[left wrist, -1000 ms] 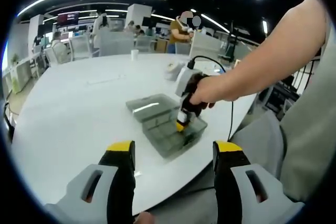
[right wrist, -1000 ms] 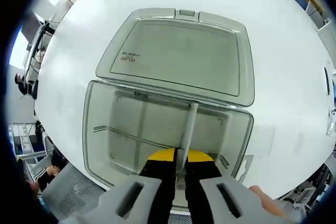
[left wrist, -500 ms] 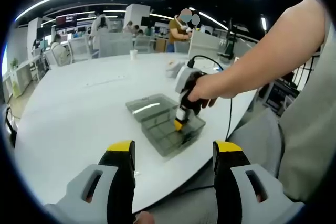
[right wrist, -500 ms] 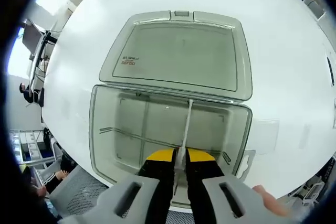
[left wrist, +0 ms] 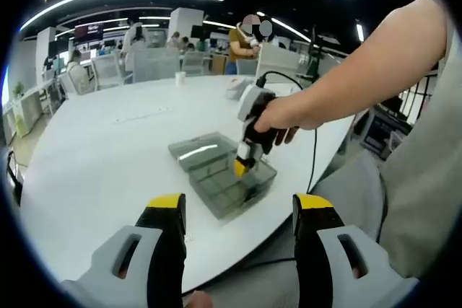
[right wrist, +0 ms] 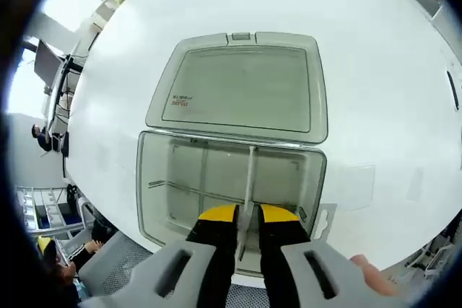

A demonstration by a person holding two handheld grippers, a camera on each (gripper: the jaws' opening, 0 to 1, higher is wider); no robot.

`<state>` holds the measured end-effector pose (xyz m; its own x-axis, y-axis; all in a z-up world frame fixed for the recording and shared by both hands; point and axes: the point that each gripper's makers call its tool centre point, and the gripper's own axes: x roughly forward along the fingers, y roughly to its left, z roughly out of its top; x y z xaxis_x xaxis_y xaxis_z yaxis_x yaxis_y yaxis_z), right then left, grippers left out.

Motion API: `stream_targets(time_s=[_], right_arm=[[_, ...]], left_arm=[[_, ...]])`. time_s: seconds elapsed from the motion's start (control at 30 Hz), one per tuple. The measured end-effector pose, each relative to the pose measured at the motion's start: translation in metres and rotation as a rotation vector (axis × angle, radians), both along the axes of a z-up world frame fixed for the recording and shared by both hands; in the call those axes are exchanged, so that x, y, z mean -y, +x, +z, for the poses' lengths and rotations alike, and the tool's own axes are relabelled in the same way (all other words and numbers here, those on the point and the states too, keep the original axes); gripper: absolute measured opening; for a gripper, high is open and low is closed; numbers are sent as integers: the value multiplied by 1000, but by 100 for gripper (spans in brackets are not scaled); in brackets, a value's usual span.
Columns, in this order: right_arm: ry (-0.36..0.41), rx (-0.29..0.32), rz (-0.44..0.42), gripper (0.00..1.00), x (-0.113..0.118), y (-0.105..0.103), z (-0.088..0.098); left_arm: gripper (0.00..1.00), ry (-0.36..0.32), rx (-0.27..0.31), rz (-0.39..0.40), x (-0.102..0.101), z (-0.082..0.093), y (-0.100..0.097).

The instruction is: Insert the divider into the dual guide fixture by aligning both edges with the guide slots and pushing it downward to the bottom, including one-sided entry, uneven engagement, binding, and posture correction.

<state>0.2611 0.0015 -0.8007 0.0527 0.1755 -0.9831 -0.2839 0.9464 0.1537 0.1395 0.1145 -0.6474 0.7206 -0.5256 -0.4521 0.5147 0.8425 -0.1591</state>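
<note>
Left gripper view: the left gripper (left wrist: 237, 214) is hovering released, jaws spread wide, short of the clear box (left wrist: 224, 178) on the white table (left wrist: 108, 149).
Right gripper view: the right gripper (right wrist: 247, 216) is clenching the thin divider (right wrist: 249, 178), which is standing edge-on inside the box (right wrist: 231, 185), its lid (right wrist: 242, 84) lying open behind.

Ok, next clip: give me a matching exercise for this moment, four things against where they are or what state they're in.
Things:
1. divider
2. lid
3. left gripper
4. right gripper

States:
A. open, holding nothing, hovering over the table edge
B. folded back flat on the white table
C. shut on the thin panel
D. standing on edge inside the clear box

Pairs: 1-D, 2-B, 3-A, 4-C
</note>
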Motion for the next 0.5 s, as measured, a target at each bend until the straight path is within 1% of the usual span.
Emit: stream_targets(time_s=[0.03,0.07,0.17,0.23,0.4,0.5], right_arm=[[0,-2,2,2,-1,-1,0],[2,-3,0,2,-2,0,0],[-19,10,38,1,-2,-1,0],[-29,17,49,1,-1,0,-1],[-51,49,93,0,-2,-3,-1],[-58,50,99,0,-2,-2,-2]], left_arm=[[58,0,0,0,0,0,0],[58,0,0,1,0,0,0],[58,1,2,3,0,1,-1],[58,1,2,7,-1,1,-1],[58,0,-2,10,-2,-1,-3],[58,0,-4,11,-2,-1,-3]])
